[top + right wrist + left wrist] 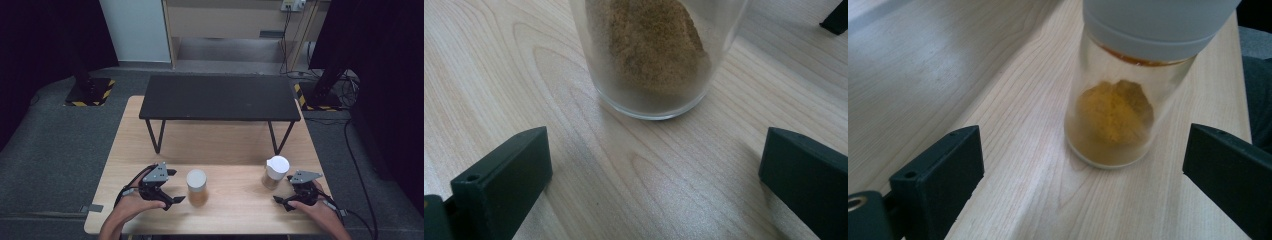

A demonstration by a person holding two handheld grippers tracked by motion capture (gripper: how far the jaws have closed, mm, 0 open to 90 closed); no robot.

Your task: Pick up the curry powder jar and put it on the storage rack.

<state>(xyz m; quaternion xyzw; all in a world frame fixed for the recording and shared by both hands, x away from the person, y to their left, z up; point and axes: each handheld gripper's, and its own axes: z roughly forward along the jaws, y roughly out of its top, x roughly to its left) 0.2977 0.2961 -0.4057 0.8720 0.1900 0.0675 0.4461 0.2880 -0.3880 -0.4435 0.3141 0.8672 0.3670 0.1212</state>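
**Two glass spice jars, white-lidded: approach stage, neither yet gripped**

Item 1: clear glass jar with white lid, holding yellow-orange powder (196,188), upright on the pale wooden table (235,145), near its front edge. The left gripper (170,186) sits just beside it, jaws spread wide, holding nothing.

Item 2: clear glass jar with white lid, holding brown powder (275,172), upright to the right. The right gripper (285,193) is close by, jaws likewise wide and empty.

Also present: black metal-legged shelf (220,97), behind.

Judged step: lining up. Next, each gripper should ease forward until its jar stands between the jaws, then close gently.
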